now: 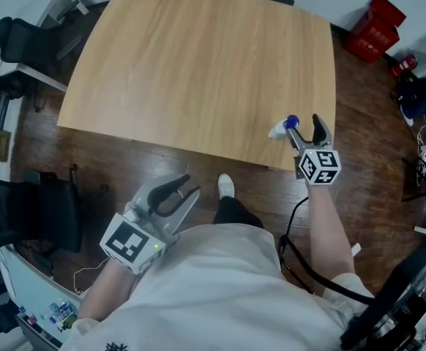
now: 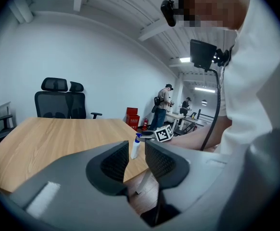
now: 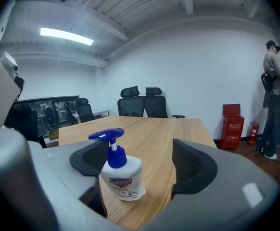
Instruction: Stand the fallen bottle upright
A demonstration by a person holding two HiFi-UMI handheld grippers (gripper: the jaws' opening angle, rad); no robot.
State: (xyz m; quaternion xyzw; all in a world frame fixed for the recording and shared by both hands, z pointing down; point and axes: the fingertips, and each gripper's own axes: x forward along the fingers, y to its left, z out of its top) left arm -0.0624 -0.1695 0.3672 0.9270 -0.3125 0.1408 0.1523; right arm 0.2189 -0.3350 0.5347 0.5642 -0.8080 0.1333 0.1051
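Note:
A white pump bottle (image 1: 281, 129) with a blue pump head stands upright on the wooden table (image 1: 198, 72), close to its front right edge. My right gripper (image 1: 304, 129) is open. In the right gripper view the bottle (image 3: 122, 179) stands between the jaws, close by the left pad (image 3: 89, 159) and well apart from the right pad (image 3: 190, 165). My left gripper (image 1: 191, 185) hangs over the floor short of the table's front edge, open and holding nothing. Its own view shows the bottle (image 2: 135, 148) far off through the gap of the left gripper (image 2: 136, 159).
Black office chairs (image 3: 142, 101) stand at the table's far end. A red crate (image 1: 374, 26) and a fire extinguisher (image 1: 403, 64) sit on the floor to the right. Two people (image 2: 164, 107) stand far back. A black cable (image 1: 293, 232) trails from my right gripper.

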